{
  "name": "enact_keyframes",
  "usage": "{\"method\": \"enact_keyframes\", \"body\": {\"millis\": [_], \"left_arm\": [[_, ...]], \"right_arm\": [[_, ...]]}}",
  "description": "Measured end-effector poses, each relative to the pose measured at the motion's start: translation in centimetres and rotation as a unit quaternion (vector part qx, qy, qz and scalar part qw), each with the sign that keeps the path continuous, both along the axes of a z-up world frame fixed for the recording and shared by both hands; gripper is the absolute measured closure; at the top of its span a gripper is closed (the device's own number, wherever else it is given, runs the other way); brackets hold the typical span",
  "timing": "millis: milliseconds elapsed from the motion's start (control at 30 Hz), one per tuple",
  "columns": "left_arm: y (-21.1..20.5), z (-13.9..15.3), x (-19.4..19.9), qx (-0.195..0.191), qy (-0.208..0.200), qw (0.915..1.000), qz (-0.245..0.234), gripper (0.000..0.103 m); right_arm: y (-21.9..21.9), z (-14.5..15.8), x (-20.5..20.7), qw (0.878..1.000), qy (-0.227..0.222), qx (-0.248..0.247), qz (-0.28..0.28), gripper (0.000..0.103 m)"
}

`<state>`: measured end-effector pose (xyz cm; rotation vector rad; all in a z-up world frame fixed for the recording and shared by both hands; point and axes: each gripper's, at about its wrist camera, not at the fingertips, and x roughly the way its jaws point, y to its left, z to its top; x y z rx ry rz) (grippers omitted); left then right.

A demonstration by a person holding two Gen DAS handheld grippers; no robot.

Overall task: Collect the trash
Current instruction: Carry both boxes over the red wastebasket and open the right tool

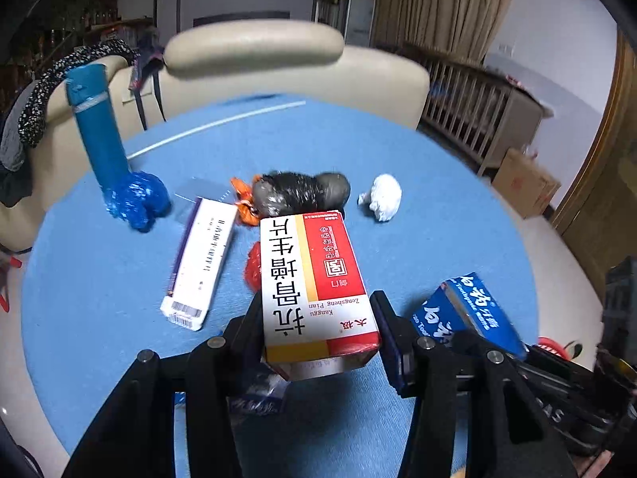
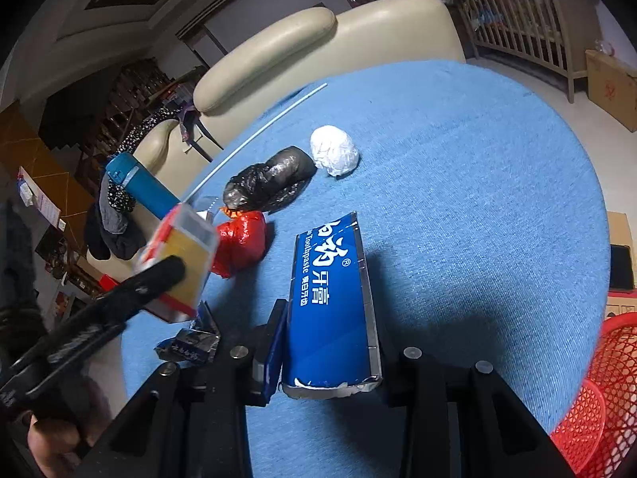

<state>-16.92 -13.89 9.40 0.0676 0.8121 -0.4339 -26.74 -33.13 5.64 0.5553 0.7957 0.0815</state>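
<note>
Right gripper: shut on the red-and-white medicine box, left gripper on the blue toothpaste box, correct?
Swapped. Right wrist view shows the right gripper shut on the blue toothpaste box; left wrist view shows the left gripper clamping the red-and-white medicine box.

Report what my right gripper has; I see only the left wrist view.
Observer: The right gripper is shut on the blue toothpaste box; its near end is torn open.
Operator: Find me a bin.
Observer: A red mesh basket sits past the table edge, to the right gripper's right.
Operator: Check under my left gripper.
Observer: The left gripper holds the medicine box clear of the table; a crumpled blue wrapper lies below.
</note>
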Motion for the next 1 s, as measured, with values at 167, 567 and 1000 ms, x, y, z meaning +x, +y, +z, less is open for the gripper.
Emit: {"method": "enact_keyframes", "body": {"millis": [167, 567, 1000], "left_arm": [[3.1, 1.1, -1.3, -0.011, -0.019, 0.9997, 0.015, 0.051], [6.9, 0.9, -3.6, -0.024, -0.029, 0.9985, 0.039, 0.051], [4.8, 2.7, -6.9, -0.022, -0.055, 0.9982, -0.001, 0.051]], "right_arm": [[0.9, 1.4, -1.4, 1.0, -0.014, -0.007, -0.002, 0.064], [2.6, 4.7, -5.3, 0.999, -0.048, -0.023, -0.008, 0.064], [-2.0, 6.4, -11.9, 0.994, -0.081, -0.018, -0.072, 0.064]]}}
